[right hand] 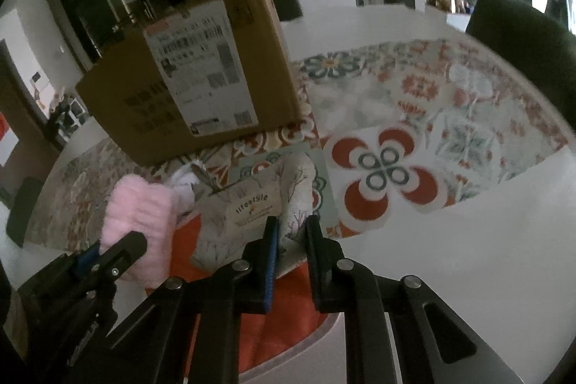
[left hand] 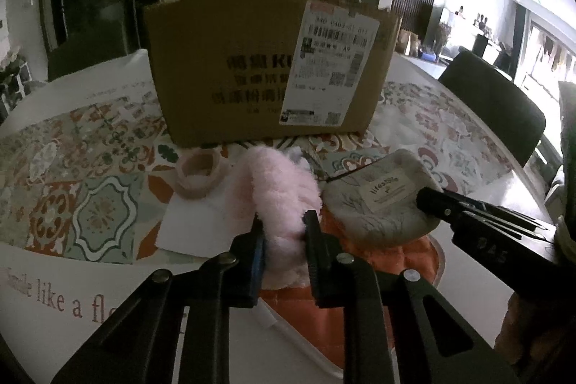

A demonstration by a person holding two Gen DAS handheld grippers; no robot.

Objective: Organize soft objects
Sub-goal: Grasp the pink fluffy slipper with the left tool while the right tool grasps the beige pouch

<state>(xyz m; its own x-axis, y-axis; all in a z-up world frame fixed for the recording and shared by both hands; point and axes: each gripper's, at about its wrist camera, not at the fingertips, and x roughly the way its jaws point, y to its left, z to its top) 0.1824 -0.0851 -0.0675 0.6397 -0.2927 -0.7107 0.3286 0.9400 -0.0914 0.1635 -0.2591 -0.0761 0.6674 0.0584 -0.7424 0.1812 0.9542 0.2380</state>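
Left gripper (left hand: 284,222) clamped on fluffy pink plush (left hand: 277,189); right gripper (right hand: 291,225) pinching printed padded fabric pouch (right hand: 252,207).

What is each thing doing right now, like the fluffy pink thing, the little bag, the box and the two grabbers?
Left gripper: shut on the pink fluffy item.
Pink fluffy item: pinched, resting on the orange mat.
Right gripper: shut on the pouch's edge.
Beige pouch: gripped, lying partly on the orange mat.
Cardboard box: upright on the table.
Pink ring: lying flat, untouched.
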